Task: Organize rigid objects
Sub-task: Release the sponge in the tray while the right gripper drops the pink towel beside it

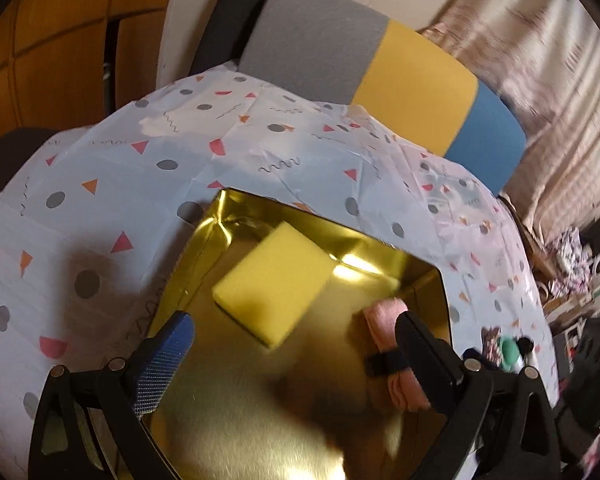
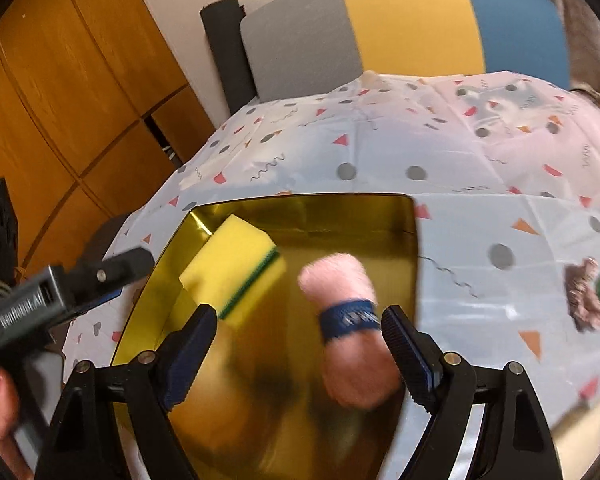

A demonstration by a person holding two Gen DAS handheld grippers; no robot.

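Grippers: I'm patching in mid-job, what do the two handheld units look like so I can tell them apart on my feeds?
Both look alike: black plastic frames with silver pivot bolts and two fingers faced with blue ribbed pads. The left gripper shows one blue pad clearly. The right gripper has dark blue pads. In the right wrist view, the left unit's grey body bears white lettering too blurred to read. No cables or sleeves show.

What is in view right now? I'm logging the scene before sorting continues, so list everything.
gold tray: one, shiny gold, on the tablecloth
sponge: one, yellow with a green layer, in the tray's far left part
rolled towel: one, pink with a dark blue band, in the tray
tablecloth: one, pale with dots and triangles, over the table
chair back: one, grey, yellow, blue, behind the table
left gripper: open, above the tray
right gripper: open, above the tray
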